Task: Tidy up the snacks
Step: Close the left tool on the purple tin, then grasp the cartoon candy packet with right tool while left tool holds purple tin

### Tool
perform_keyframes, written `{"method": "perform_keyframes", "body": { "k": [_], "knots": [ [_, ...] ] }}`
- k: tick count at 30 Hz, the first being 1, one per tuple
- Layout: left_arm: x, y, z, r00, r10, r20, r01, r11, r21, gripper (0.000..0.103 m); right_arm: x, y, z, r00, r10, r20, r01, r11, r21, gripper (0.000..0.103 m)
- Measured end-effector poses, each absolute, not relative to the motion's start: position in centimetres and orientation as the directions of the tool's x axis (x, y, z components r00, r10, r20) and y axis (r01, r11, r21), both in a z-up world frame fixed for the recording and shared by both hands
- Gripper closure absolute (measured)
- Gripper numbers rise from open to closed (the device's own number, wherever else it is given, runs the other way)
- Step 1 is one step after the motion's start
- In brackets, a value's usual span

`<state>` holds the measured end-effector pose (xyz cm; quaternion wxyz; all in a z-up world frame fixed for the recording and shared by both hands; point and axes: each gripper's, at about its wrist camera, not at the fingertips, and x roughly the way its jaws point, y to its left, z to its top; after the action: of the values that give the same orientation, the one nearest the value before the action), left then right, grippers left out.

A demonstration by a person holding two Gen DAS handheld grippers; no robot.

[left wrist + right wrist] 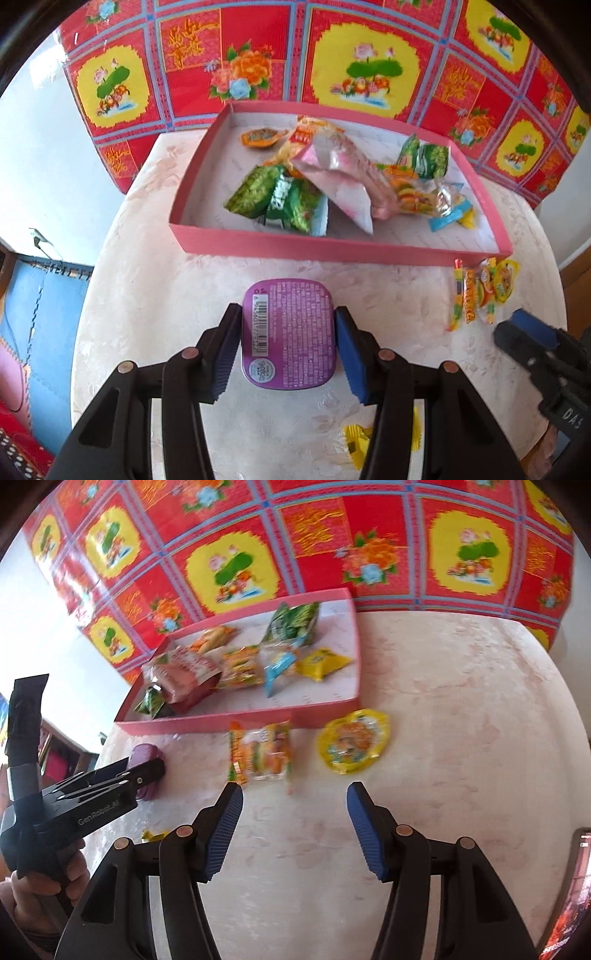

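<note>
My left gripper (288, 328) is shut on a purple jelly cup (289, 332), its blue pads pressed on both sides, just above the table in front of the pink tray (332, 251). The tray holds several snack packets, green, pink and orange. The cup also shows in the right wrist view (146, 755). My right gripper (294, 794) is open and empty over the table. Ahead of it lie an orange burger-candy packet (262, 755) and a round yellow packet (352, 744), both outside the tray (236, 720).
The round table (166, 295) has a pale patterned cloth. A small yellow candy (356, 443) lies under my left gripper. The orange packets (480, 291) lie right of the cup. A red floral sheet (332, 535) hangs behind the table.
</note>
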<state>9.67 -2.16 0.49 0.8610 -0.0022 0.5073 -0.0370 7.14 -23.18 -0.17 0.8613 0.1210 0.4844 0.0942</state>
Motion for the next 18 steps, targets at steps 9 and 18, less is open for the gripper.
{"method": "perform_keyframes", "body": {
  "k": [9,18],
  "knots": [
    [9.3,-1.7,-0.2,0.506,-0.09,-0.858,0.08,0.995,-0.057,0.05,8.4,-20.9,-0.8,0.501,0.265,-0.824,-0.049,0.959,0.279,0.043],
    [9.1,-1.5,-0.3,0.513,-0.107,-0.852,0.088,0.994,-0.072,0.05,9.5,-19.7,-1.3,0.511,0.247,-0.823,-0.048,0.965,0.259,0.043]
  ]
}}
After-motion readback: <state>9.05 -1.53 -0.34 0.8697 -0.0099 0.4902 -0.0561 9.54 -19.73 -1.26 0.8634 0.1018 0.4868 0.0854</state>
